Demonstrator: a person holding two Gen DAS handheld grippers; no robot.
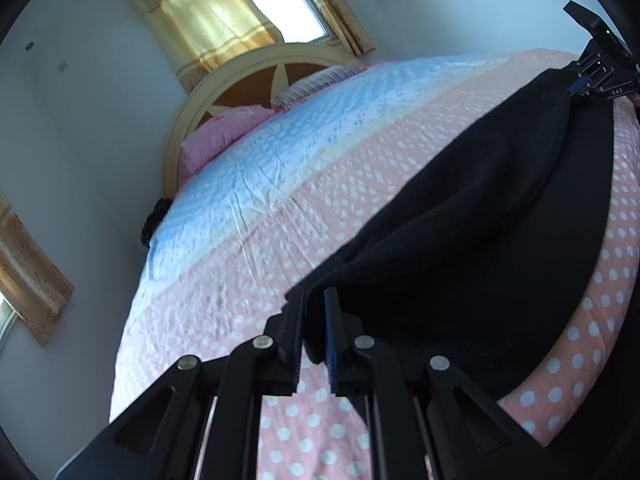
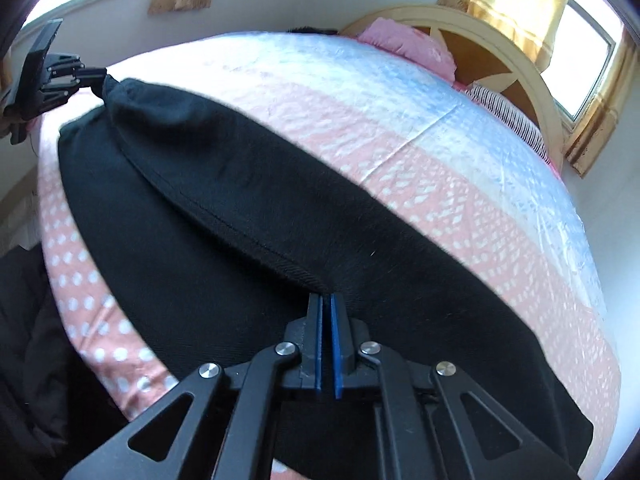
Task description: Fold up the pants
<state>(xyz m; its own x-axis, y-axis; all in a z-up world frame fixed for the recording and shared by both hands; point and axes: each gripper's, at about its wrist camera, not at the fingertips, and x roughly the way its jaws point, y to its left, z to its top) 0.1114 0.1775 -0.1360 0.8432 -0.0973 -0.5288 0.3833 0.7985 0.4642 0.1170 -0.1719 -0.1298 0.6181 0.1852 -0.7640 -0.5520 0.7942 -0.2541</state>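
Black pants (image 1: 492, 216) lie stretched along the near edge of a bed, and the same black pants (image 2: 224, 200) fill the right wrist view. My left gripper (image 1: 316, 300) is shut on one end of the cloth, bunched between its blue pads. My right gripper (image 2: 326, 300) is shut on the other end, pinching a raised fold. Each view also shows the opposite tool: the right gripper (image 1: 580, 86) at the upper right, the left gripper (image 2: 98, 76) at the upper left, both gripping the lifted upper layer. A lower layer rests flat on the bedspread.
The bed carries a pink dotted and pale blue spread (image 1: 280, 184). Pink pillows (image 2: 412, 46) and a striped one (image 2: 508, 110) lie by the cream headboard (image 1: 224, 84). Curtained windows (image 1: 280, 0) sit in the walls. Dark fabric (image 2: 28, 340) lies beside the bed edge.
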